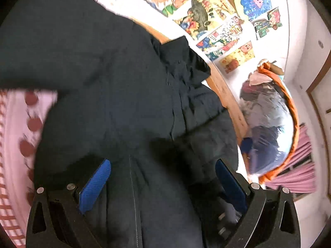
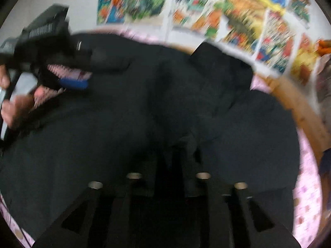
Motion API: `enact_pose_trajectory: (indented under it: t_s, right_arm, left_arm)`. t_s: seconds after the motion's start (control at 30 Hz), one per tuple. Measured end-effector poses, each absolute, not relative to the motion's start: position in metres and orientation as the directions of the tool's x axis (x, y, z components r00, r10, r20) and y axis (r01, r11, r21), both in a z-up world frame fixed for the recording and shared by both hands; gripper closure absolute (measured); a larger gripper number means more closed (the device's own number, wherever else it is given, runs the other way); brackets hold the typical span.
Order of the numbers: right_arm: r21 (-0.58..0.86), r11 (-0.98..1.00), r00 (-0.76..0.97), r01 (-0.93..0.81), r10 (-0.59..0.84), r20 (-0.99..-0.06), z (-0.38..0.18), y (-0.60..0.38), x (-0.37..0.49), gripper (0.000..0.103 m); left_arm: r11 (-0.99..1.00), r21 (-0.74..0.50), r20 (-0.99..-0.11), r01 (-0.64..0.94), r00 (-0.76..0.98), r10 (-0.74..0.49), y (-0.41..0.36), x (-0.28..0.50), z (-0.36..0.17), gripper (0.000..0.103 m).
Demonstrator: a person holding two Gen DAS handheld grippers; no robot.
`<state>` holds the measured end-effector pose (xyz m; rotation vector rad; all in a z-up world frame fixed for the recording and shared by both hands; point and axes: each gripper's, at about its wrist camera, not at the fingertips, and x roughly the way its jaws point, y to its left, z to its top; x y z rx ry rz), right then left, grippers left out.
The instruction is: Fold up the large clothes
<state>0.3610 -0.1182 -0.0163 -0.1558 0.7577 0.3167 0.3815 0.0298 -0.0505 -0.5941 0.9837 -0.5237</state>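
A large dark garment [image 1: 103,82] lies spread over a pink patterned bed sheet [image 1: 12,144] and fills most of both views [image 2: 103,134]. My left gripper [image 1: 162,171] hangs over it with its blue pads [image 1: 95,186] wide apart and nothing pressed between them. The right wrist view also shows that left gripper [image 2: 82,76] at the upper left, held by a person's hand [image 2: 16,107] over the garment's edge. My right gripper [image 2: 175,155] points down at the garment, its dark fingers close together. A small fold of cloth [image 2: 190,144] rises at their tips. Blur and darkness hide whether they pinch it.
A wooden bed frame [image 1: 227,99] runs along the garment's far side. Colourful posters [image 1: 206,10] cover the white wall behind. A clear bag of clothes with orange trim [image 1: 269,113] leans beside the bed, with a pink curtain [image 1: 295,173] past it.
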Motion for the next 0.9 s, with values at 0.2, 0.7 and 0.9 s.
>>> enact_pose_trajectory:
  t_s: [0.2,0.7,0.9]
  right_arm:
    - [-0.020,0.935,0.710,-0.355,0.255,-0.656,-0.019,-0.117,0.308,0.040]
    - [0.047,0.995,0.840,-0.091,0.102,-0.533,0.014,-0.225,0.276,0.034]
    - [0.070,0.997,0.844,-0.041,0.072,-0.532,0.029,-0.250,0.348,0.034]
  left_arm:
    - [0.756,-0.623,-0.663,0.200,0.378,-0.646,-0.006,0.394,-0.058,0.002]
    - [0.924,-0.297,-0.720,0.242,0.579,-0.383,-0.061,0.399,-0.009,0.098]
    - [0.979,-0.126,-0.608,0.159,0.768,-0.203,-0.032,0.397,0.043,0.099]
